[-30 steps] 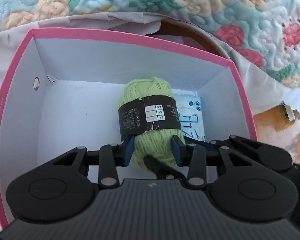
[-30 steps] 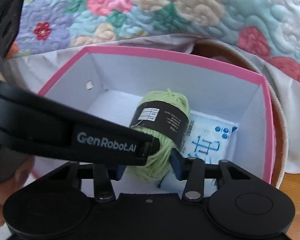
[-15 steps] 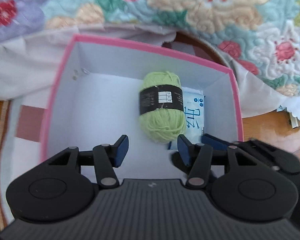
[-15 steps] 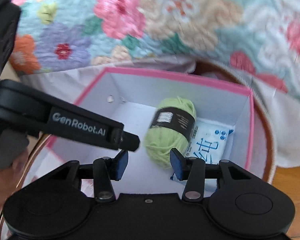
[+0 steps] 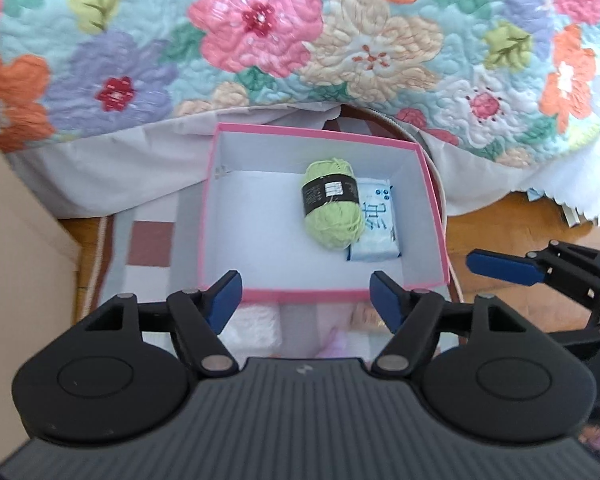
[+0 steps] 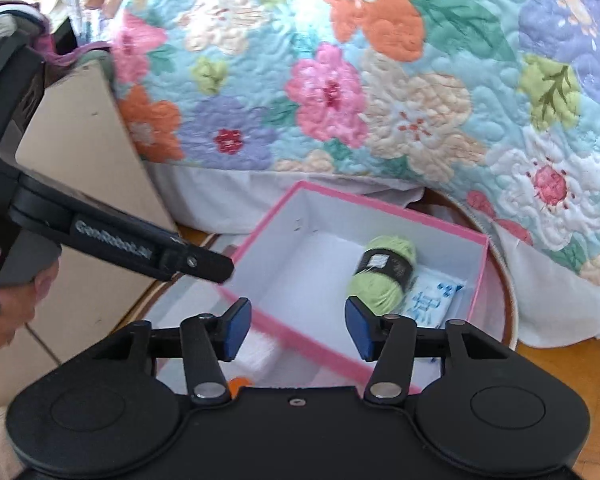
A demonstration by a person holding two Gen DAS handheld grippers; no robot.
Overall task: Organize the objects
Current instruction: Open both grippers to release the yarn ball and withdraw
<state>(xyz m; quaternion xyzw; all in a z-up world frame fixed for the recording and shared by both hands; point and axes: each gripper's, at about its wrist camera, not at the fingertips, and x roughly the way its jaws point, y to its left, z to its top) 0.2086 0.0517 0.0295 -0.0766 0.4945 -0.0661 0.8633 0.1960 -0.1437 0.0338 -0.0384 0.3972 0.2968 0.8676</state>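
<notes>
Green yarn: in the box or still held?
In the box. The green yarn lies on the pink box floor beside a blue packet, untouched.

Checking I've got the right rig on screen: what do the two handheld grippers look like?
Both the left gripper and right gripper are black plastic with round pivot housings, silver pins and blue finger pads. The left one's body is ribbed grey and its side reads GenRobot.AI. A ring shows on a finger.

Both grippers, left [image 5: 306, 294] & right [image 6: 298, 328], now pulled back above box [image 5: 324, 291]; jaws just opened, empty; yarn [image 5: 332, 210] left well ahead.
</notes>
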